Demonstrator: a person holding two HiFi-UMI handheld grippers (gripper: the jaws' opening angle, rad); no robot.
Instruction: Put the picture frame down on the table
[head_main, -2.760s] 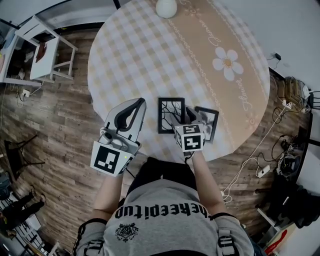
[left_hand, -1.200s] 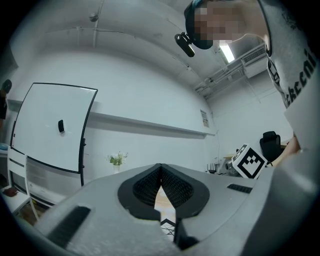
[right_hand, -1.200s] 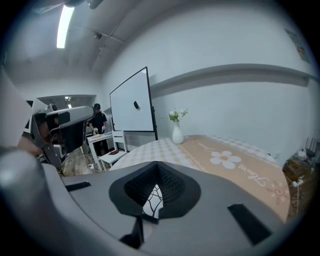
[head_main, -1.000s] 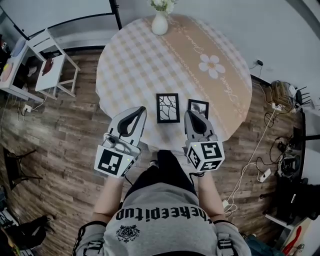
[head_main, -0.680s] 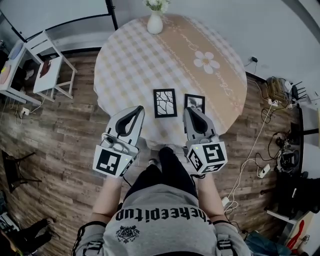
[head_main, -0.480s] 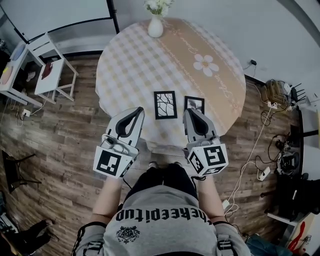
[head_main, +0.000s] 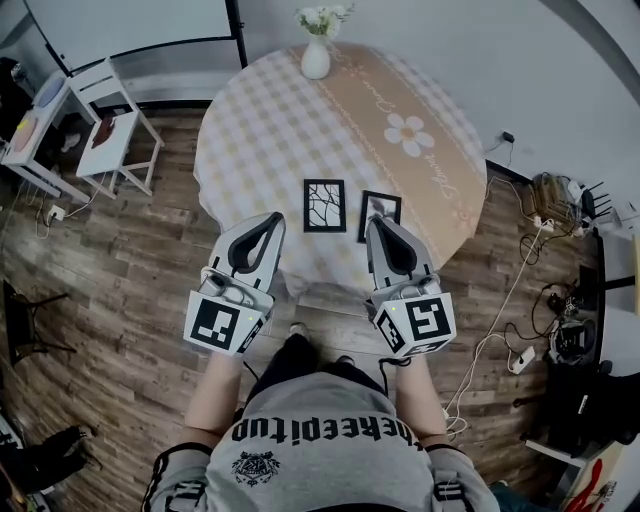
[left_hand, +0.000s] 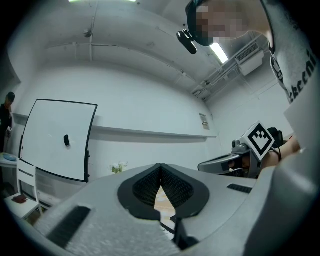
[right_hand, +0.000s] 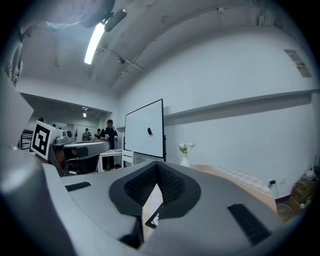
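Two black picture frames lie flat on the round checked table (head_main: 260, 130) near its front edge. The left frame (head_main: 324, 205) shows a branch drawing. The right frame (head_main: 381, 208) lies just beyond the tip of my right gripper (head_main: 379, 226), which is shut and empty. My left gripper (head_main: 271, 220) is also shut and empty, hanging over the table's front edge, left of the frames. In the left gripper view the left gripper (left_hand: 160, 168) has its pads meeting at the tip. The right gripper view shows the right gripper (right_hand: 156, 168) the same way.
A white vase with flowers (head_main: 316, 58) stands at the table's far edge. A small white table and chair (head_main: 98, 125) stand on the wood floor at the left. Cables and boxes (head_main: 560, 205) lie at the right. A whiteboard (left_hand: 55, 140) stands behind the table.
The right gripper was on the right frame, which stood tilted; it has let go and drawn back, and the frame lies flat. Both grippers and the head have moved away from the table.
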